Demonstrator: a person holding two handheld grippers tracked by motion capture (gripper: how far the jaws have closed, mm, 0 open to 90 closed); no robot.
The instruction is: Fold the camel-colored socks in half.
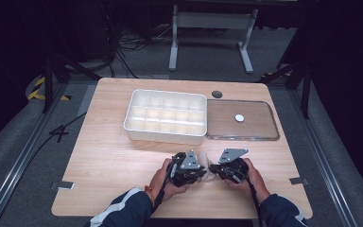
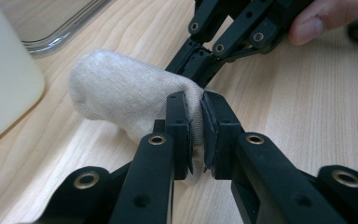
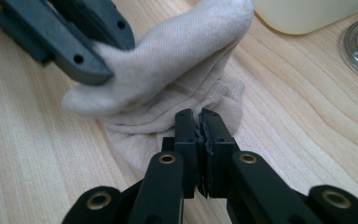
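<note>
You have a beige sock (image 1: 209, 169) between your two hands, low on the wooden surface (image 1: 108, 156) near your edge, with the white divided tray (image 1: 165, 116) farther back and its clear lid (image 1: 242, 120) lying flat just to the right of the tray. In the high view your left gripper (image 1: 199, 170) and right gripper (image 1: 212, 169) point toward each other, tips close together over the sock, each hand wrapped around its handle. In the left gripper view, your left gripper (image 2: 196, 128) has its jaws pressed together on a fold of the sock (image 2: 126, 100) — the cloth is pinched between the pads and bulges out to the left as a rounded, rolled end resting on the surface. The right gripper's black jaws come in from the top of that view and meet the sock just behind yours. In the right gripper view, your right gripper (image 3: 199, 135) shows jaws brought together with hardly any gap, and a thin edge of the sock (image 3: 177, 65) seems caught at the tips — the flat, thinner layer of cloth lies on the surface right in front of them. Above it, the left gripper's jaws clamp the thicker bunch of cloth, lifted slightly off the wood. The tray's corner and the lid's rim sit close behind the sock in both gripper views.
</note>
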